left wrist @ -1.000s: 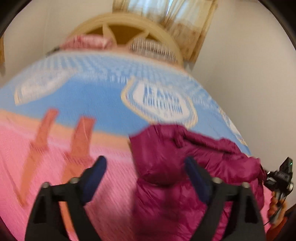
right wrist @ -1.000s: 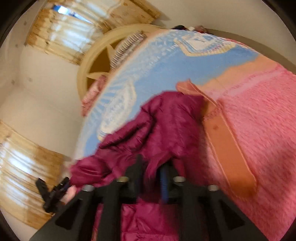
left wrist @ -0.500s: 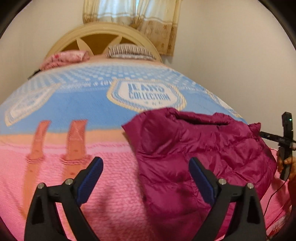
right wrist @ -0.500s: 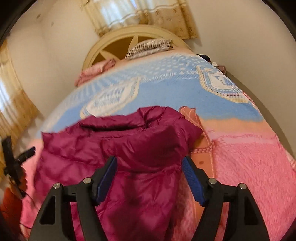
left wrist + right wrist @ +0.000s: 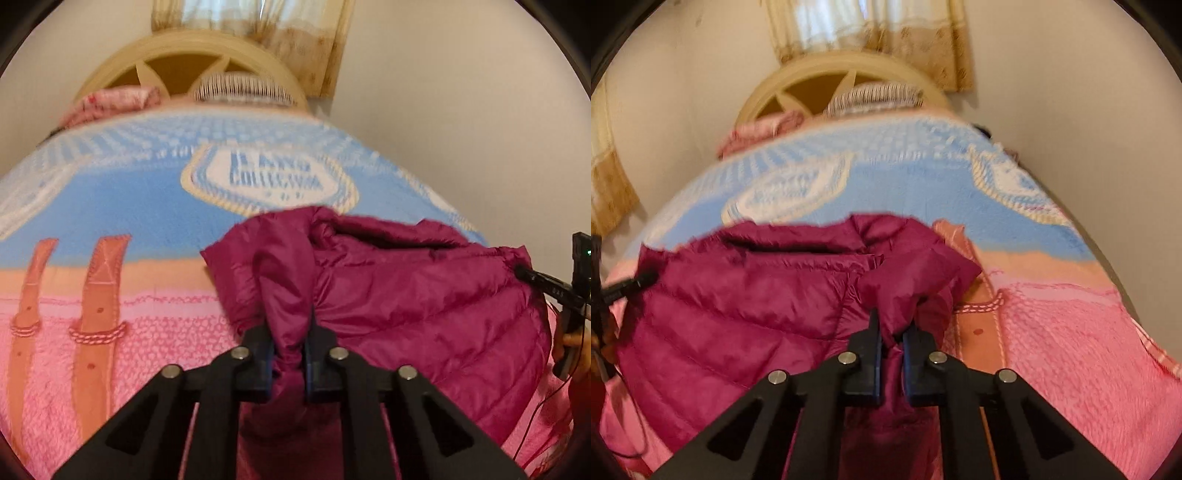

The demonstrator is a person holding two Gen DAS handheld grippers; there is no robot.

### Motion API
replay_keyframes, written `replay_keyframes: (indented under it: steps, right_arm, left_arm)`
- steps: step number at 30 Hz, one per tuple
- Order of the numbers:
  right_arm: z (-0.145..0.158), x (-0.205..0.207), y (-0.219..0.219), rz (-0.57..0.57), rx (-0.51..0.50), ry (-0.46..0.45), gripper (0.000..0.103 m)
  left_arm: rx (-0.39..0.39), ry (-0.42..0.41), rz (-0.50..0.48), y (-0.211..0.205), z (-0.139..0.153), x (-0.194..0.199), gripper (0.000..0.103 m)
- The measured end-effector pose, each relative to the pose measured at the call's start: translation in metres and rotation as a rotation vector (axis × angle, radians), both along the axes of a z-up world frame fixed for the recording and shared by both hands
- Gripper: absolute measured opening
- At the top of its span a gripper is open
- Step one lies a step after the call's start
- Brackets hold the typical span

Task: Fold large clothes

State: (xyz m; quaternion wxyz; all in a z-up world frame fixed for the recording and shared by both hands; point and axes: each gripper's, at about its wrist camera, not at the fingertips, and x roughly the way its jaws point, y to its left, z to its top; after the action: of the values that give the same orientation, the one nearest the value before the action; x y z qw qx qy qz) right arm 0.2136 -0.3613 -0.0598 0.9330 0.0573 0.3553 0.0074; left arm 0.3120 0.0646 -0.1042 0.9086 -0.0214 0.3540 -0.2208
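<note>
A magenta quilted puffer jacket [image 5: 417, 306] is spread on the near part of the bed, its shiny, stitched panels puffed into soft horizontal ridges. A bunched fold of its fabric is pinched between the jaws of the left gripper [image 5: 290, 347], which are pressed tight on it with the cloth gathered into a narrow roll between the blue pads. In the right wrist view the same jacket [image 5: 738, 306] is seen with another crumpled fold pinched in the jaws of the right gripper [image 5: 891, 341], likewise closed on the cloth. The right gripper's black frame is also seen at the far right edge of the left wrist view, just beside the jacket's edge.

The jacket lies on a fleecy bedspread [image 5: 122, 206], whose near band is nubbly pink, whose middle is peach with printed brown straps [image 5: 99, 291], and whose far part is light blue with a white oval badge [image 5: 273, 177]. At the far end a striped pillow [image 5: 240, 88] and a pink pillow [image 5: 114, 101] rest against a cream, arched headboard [image 5: 184, 55] with spoke-like cut-outs. A beige patterned curtain [image 5: 258, 22] hangs behind it against a plain pale wall [image 5: 461, 110].
</note>
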Motion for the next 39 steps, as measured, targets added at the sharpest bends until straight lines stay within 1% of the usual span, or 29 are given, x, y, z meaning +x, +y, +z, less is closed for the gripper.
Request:
replay_keyframes:
  steps: [2,4,5,7,9,11,13,14,15,17,18,20,22,23,26,30,32,33,36,39]
  right_arm:
    - [0.012,-0.021,0.007,-0.023,-0.025,-0.054,0.008]
    - [0.025,-0.046,0.021,-0.038,-0.082,-0.109,0.008]
    - [0.029,-0.050,0.025,-0.043,-0.093,-0.126,0.008]
    - [0.047,-0.064,0.032,-0.065,-0.119,-0.191,0.008]
    - [0.067,-0.067,0.033,-0.086,-0.128,-0.254,0.008]
    - [0.085,-0.058,0.034,-0.100,-0.150,-0.291,0.008]
    - [0.100,-0.033,0.034,-0.100,-0.179,-0.312,0.008]
    - [0.103,-0.025,0.034,-0.103,-0.183,-0.312,0.008]
    - [0.104,-0.007,0.032,-0.110,-0.190,-0.305,0.008]
    - [0.099,0.022,0.031,-0.125,-0.216,-0.285,0.008]
    - [0.091,0.040,0.030,-0.140,-0.229,-0.264,0.008]
    - [0.071,0.067,0.027,-0.162,-0.233,-0.218,0.008]
    - [0.041,0.095,0.021,-0.191,-0.226,-0.163,0.008]
    - [0.028,0.105,0.018,-0.202,-0.225,-0.141,0.008]
    - [0.001,0.124,0.008,-0.220,-0.208,-0.094,0.008]
    - [-0.019,0.137,0.003,-0.234,-0.200,-0.069,0.008]
    - [-0.029,0.141,-0.002,-0.236,-0.194,-0.048,0.008]
    - [-0.033,0.142,-0.002,-0.238,-0.185,-0.033,0.008]
    - [-0.049,0.152,-0.012,-0.245,-0.135,0.036,0.008]
    - [-0.062,0.164,-0.018,-0.221,-0.086,0.122,0.011]
  left_arm:
    - [0.006,-0.082,-0.003,0.000,0.013,-0.026,0.011]
    - [0.008,-0.132,-0.002,-0.001,0.022,-0.043,0.011]
    - [0.009,-0.147,0.003,-0.001,0.029,-0.050,0.011]
    - [-0.002,-0.164,0.027,-0.001,0.045,-0.053,0.011]
    - [-0.026,-0.158,0.061,0.001,0.059,-0.043,0.011]
    - [-0.031,-0.145,0.106,0.001,0.071,-0.026,0.011]
    - [-0.018,-0.144,0.160,-0.006,0.080,-0.001,0.011]
    - [-0.014,-0.141,0.176,-0.009,0.081,0.010,0.011]
    - [-0.007,-0.134,0.196,-0.014,0.081,0.024,0.011]
    - [0.013,-0.126,0.239,-0.024,0.075,0.050,0.011]
    - [0.023,-0.118,0.263,-0.028,0.068,0.062,0.011]
    - [0.036,-0.098,0.301,-0.035,0.053,0.082,0.011]
    - [0.089,-0.083,0.345,-0.045,0.033,0.099,0.011]
    - [0.103,-0.071,0.361,-0.048,0.023,0.105,0.011]
    - [0.126,-0.051,0.389,-0.053,0.005,0.114,0.011]
    - [0.143,-0.042,0.397,-0.058,-0.005,0.121,0.011]
    - [0.153,-0.018,0.401,-0.060,-0.014,0.127,0.011]
    - [0.164,-0.005,0.400,-0.062,-0.018,0.129,0.013]
    - [0.191,0.035,0.404,-0.067,-0.033,0.134,0.019]
    - [0.233,0.072,0.401,-0.075,-0.042,0.140,0.019]
